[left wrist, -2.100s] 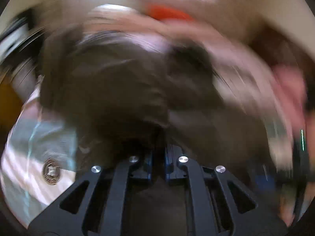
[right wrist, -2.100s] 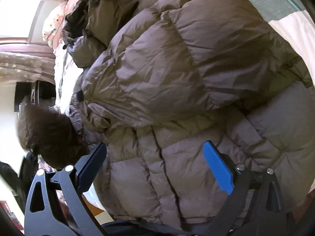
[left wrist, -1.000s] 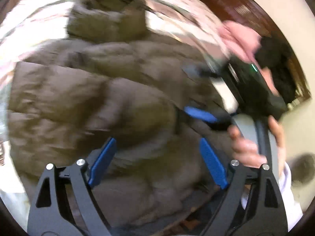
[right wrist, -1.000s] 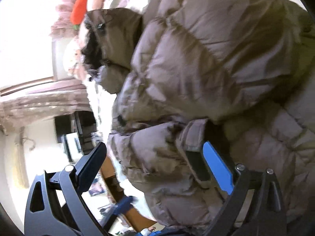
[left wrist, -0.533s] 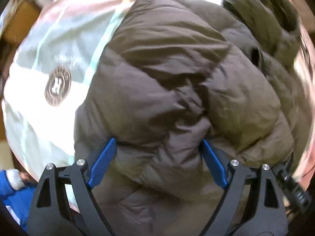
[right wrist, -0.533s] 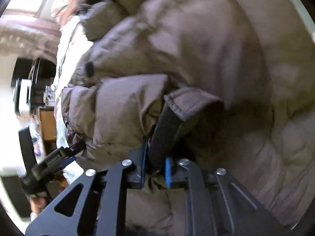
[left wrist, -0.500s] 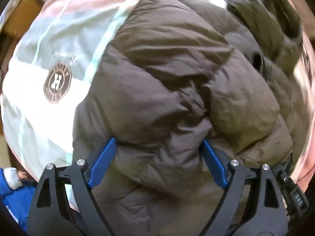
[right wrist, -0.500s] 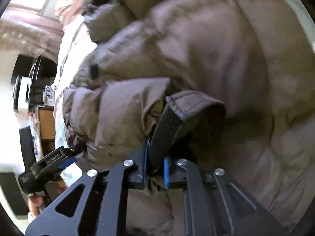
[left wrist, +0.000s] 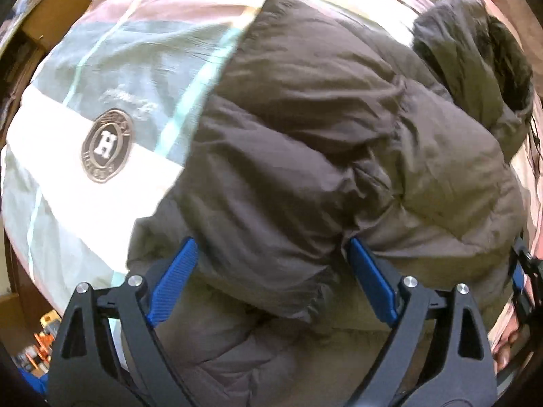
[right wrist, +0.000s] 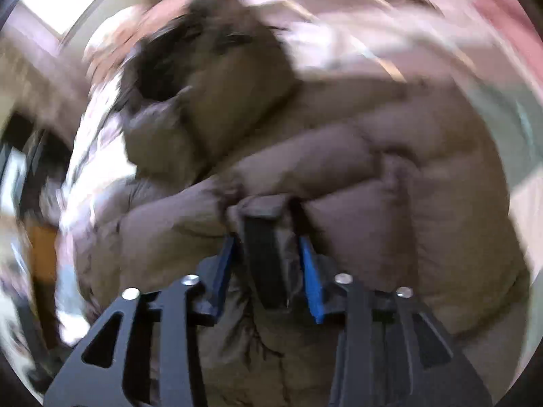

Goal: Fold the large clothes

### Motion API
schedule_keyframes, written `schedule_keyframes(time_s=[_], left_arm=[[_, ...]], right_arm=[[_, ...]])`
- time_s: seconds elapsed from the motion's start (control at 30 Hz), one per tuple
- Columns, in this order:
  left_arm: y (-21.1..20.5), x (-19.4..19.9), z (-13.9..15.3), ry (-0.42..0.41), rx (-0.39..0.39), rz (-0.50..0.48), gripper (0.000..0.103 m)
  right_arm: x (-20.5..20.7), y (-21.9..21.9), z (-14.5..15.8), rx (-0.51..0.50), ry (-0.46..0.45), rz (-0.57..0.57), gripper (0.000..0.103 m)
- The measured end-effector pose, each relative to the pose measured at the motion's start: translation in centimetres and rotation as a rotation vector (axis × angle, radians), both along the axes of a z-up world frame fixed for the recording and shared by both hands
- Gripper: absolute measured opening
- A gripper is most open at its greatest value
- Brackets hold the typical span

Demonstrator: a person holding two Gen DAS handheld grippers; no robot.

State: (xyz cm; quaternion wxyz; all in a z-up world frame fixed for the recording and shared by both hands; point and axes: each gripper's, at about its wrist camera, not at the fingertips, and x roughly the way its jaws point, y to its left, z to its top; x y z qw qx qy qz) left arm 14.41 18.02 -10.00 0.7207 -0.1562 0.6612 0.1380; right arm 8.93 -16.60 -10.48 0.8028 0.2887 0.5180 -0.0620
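left wrist view: the left tool (left wrist: 271, 271) is pointing straight down at a big brown puffer jacket (left wrist: 322, 135) that's lying bunched up on a bed. its blue pads (left wrist: 371, 285) are standing spread wide with a fat folded roll of the jacket bulging up between them, and from here the pads aren't squeezing it, just sitting at either side. the jacket's hood (left wrist: 475, 57) is lying toward the far right side of the bed. the bedspread (left wrist: 101, 68) is showing bare on the left half, pale with grey, pink and mint stripes and a round badge with an h on it (left wrist: 106, 146). a bit of the other tool is peeking in at the right edge of the view, close to the jacket's right side.

right wrist view: pretty blurry. the right tool (right wrist: 268, 271) is opening up, its pads partway apart, with a cuff carrying a dark strap (right wrist: 264, 254) sitting between them, not clamped as far as i can see. the jacket (right wrist: 390, 186) is filling most of the frame with the hood (right wrist: 210, 78) lying further back on the bed.
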Motion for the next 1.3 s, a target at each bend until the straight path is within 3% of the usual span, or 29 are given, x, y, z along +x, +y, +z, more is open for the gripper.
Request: schedule_keyframes(time_s=[0.17,0.27,0.33,0.43,0.53,0.6,0.73,0.83,0.9,1.0,1.1,1.13,1.2,1.3], left_arm=[[0.5,-0.9,1.3,-0.053,0.107,0.032,0.092],[1.0,-0.4,-0.4,-0.002,0.14,0.047,0.092],[2.1,-0.2,-2.2,0.036,0.187,0.062,0.092],[3.3,0.0,-3.7,0.059,0.236,0.119,0.092],[4.4,0.4,-3.7,0.046,0.284,0.171,0.092],[4.4,0.4,-3.2,0.03,0.274,0.181,0.091],[2.8,0.2,-0.7,-0.053,0.28,0.129,0.091],[1.3,-0.1,1.2,-0.128,0.277,0.083,0.091],[0.1,-0.6,2.4,-0.163,0.271,0.048,0.091],[-2.0,-1.5,3.1,-0.16,0.172,-0.021,0.091],[-4.3,-1.1,1.5,-0.109,0.146,-0.097,0.084],[-4.9,-1.0,0.4,-0.079,0.157,-0.113,0.08],[-5.2,-0.5,-2.0,-0.023,0.171,-0.125,0.08],[-5.2,0.0,-4.2,0.012,0.188,-0.127,0.086]], right_arm=[[-1.7,0.9,2.9,-0.075,-0.083,0.053,0.093],[-1.1,2.6,1.4,-0.033,-0.009,0.109,0.094],[-0.9,3.5,0.4,0.002,0.016,0.138,0.093],[-1.4,6.0,-0.2,0.031,0.021,0.235,0.082],[-1.2,8.3,-0.4,-0.055,-0.001,0.323,0.071],[-0.6,7.9,-1.0,-0.128,-0.005,0.302,0.065],[0.3,4.5,-1.7,-0.162,-0.024,0.184,0.062],[-0.3,2.3,0.1,-0.139,-0.045,0.093,0.062],[-2.0,1.6,2.6,-0.086,-0.128,0.03,0.062],[-3.6,4.2,5.1,-0.082,-0.19,0.147,0.062],[-3.2,8.1,2.7,-0.077,-0.117,0.321,0.061],[-2.6,9.2,0.8,-0.084,-0.053,0.351,0.052],[-1.1,10.3,-3.3,-0.111,0.068,0.371,0.047],[-0.1,11.0,-6.0,-0.17,0.088,0.395,0.046]])
